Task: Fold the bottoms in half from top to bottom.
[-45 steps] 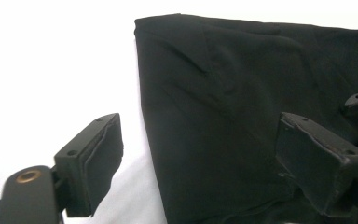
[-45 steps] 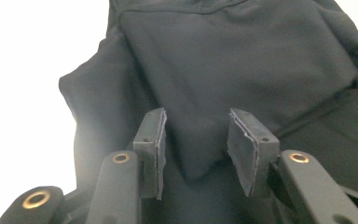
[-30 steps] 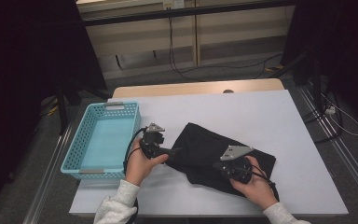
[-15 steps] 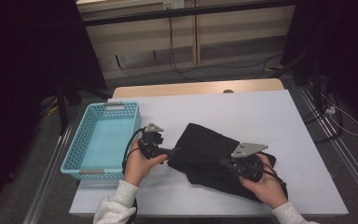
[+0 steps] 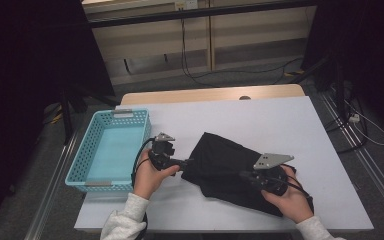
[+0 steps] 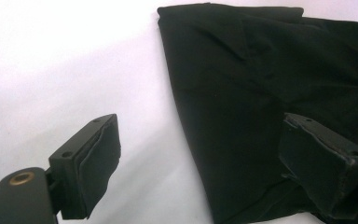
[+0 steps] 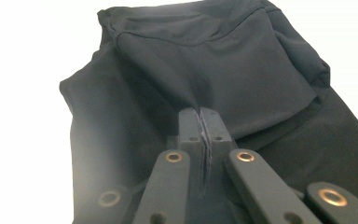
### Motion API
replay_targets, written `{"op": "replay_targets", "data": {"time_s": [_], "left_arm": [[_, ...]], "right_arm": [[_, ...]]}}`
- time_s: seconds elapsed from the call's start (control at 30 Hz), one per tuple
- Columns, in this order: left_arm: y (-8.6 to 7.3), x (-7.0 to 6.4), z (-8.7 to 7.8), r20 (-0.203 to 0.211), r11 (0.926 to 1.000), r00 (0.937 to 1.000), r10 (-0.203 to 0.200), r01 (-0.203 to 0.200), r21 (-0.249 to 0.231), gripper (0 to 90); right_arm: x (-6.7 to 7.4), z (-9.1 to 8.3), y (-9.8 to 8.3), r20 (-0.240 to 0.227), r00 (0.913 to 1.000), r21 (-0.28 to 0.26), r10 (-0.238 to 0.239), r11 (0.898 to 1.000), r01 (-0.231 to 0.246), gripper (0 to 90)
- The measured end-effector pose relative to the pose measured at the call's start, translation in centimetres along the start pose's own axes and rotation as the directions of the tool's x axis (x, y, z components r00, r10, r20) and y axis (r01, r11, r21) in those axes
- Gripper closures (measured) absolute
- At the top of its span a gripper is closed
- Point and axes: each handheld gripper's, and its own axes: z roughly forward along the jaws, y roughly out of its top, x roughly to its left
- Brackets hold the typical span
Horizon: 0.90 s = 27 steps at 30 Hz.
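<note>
While the black cloth (image 5: pixel 230 167) lies mid-table, a blue basket (image 5: pixel 111 150) sits left.

Around the work: a basket, a table and a cluttered floor

A turquoise plastic basket (image 5: pixel 111 150) with perforated walls sits at the left edge of the white table (image 5: pixel 260 120) — nothing lies inside it, and its two handles sit at the near and far ends. Beyond the white top a strip of pale wood (image 5: pixel 210 94) shows, with a small round dark mark near its middle. Behind the table runs a low beige wall panel (image 5: pixel 200 42), a black cable (image 5: pixel 184 50) hanging down it to the grey carpet — more cables (image 5: pixel 365 125) lie on the floor at the right.
</note>
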Motion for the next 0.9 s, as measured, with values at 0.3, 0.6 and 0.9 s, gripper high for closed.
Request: {"op": "replay_targets", "data": {"time_s": [0.3, 0.6, 0.9], "left_arm": [[0.1, -0.1, 0.2, 0.010, 0.9999, 0.9999, -0.005, 0.005, 0.010, 13.6], [0.4, -0.3, 0.4, 0.010, 0.9999, 1.0000, -0.001, 0.001, 0.012, 14.0], [0.4, -0.3, 0.7, 0.007, 0.9996, 1.0000, -0.005, 0.004, 0.027, 14.0]], "right_arm": [[-0.2, -1.0, -0.3, -0.006, 0.9999, -0.018, 0.010, 1.000, -0.010, 89.1], [0.1, -1.6, -0.7, -0.009, 0.9999, -0.018, 0.008, 1.000, -0.008, 89.1], [-0.1, -2.4, -1.0, -0.002, 0.9998, -0.024, 0.020, 1.000, -0.020, 89.1]]}}
